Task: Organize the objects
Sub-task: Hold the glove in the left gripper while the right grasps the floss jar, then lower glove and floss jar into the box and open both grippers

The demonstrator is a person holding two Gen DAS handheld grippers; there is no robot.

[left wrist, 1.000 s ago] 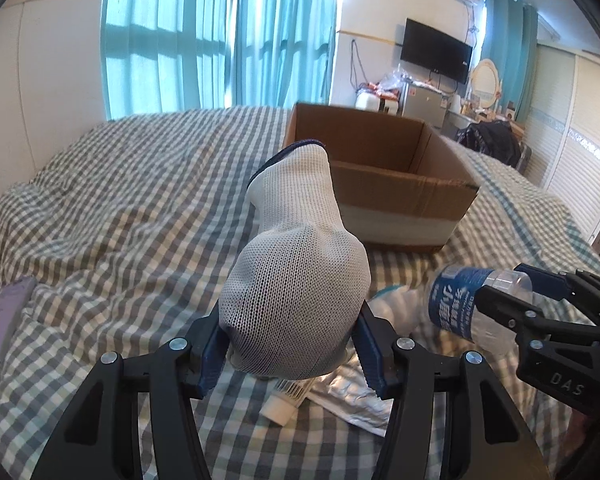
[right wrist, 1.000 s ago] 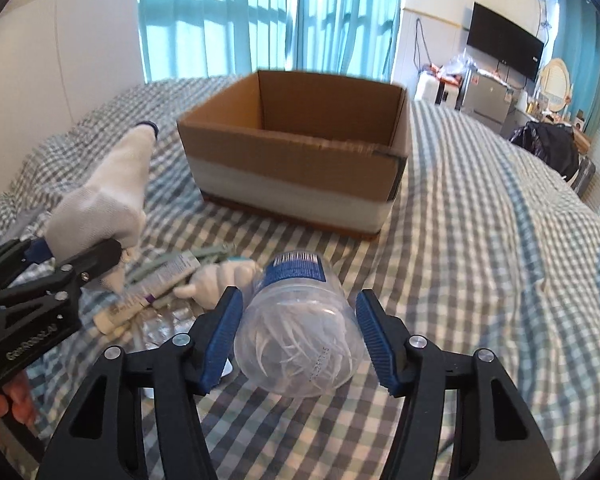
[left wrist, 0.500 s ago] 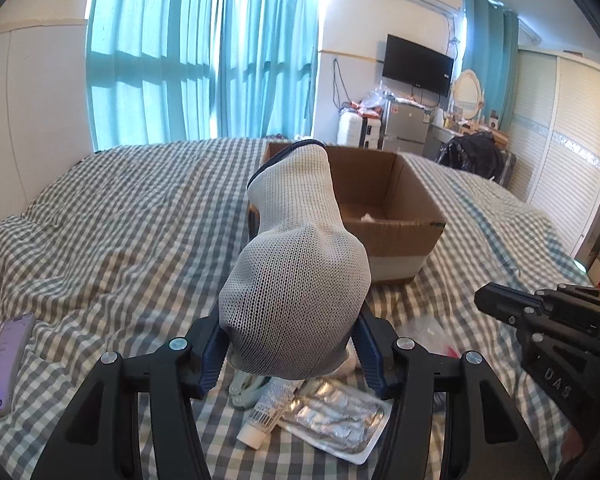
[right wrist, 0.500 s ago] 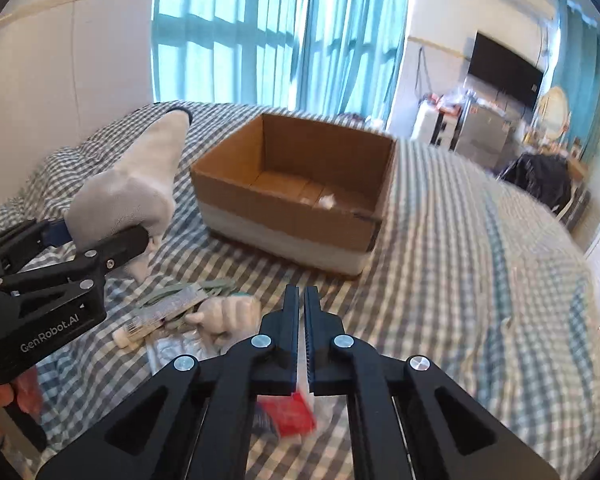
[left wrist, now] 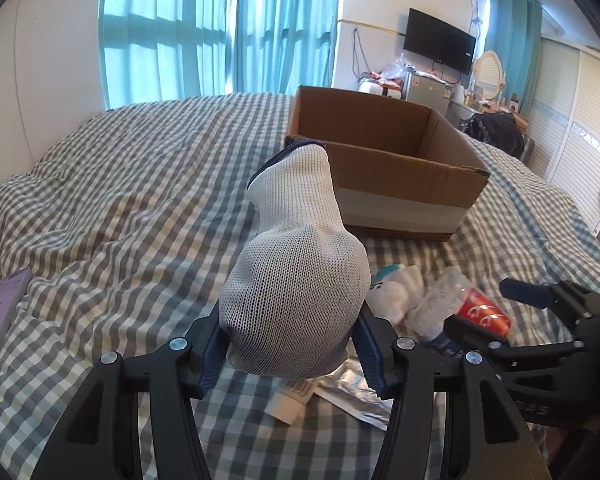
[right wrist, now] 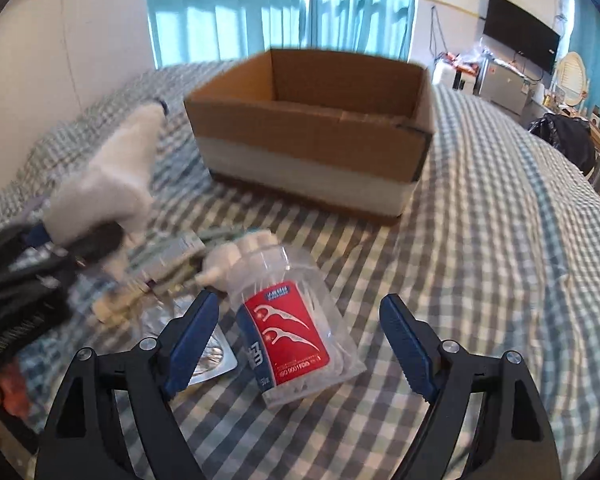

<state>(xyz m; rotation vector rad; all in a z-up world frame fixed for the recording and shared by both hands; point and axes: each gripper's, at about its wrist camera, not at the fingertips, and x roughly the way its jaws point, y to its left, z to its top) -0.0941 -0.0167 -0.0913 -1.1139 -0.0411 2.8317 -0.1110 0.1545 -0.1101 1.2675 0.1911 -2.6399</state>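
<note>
My left gripper [left wrist: 290, 346] is shut on a white knit glove [left wrist: 296, 264] with a dark cuff, held above the checked bed; the glove also shows blurred in the right wrist view [right wrist: 112, 184]. My right gripper [right wrist: 300, 340] is open, its fingers on either side of a clear floss-pick jar with a red label [right wrist: 292, 328] that lies on the bed. The jar also shows in the left wrist view [left wrist: 460, 308]. An open cardboard box [right wrist: 312, 136] stands on the bed beyond, also in the left wrist view [left wrist: 384, 172].
A small white plush toy [left wrist: 396, 288], a tube [left wrist: 290, 400] and a foil blister pack [left wrist: 356, 392] lie under the glove. A phone [left wrist: 0, 316] lies at the bed's left. A TV and cluttered furniture stand along the far wall.
My right gripper was shut on a clear bottle, then shut and empty, and is now open around the floss-pick jar. My left gripper keeps holding the glove.
</note>
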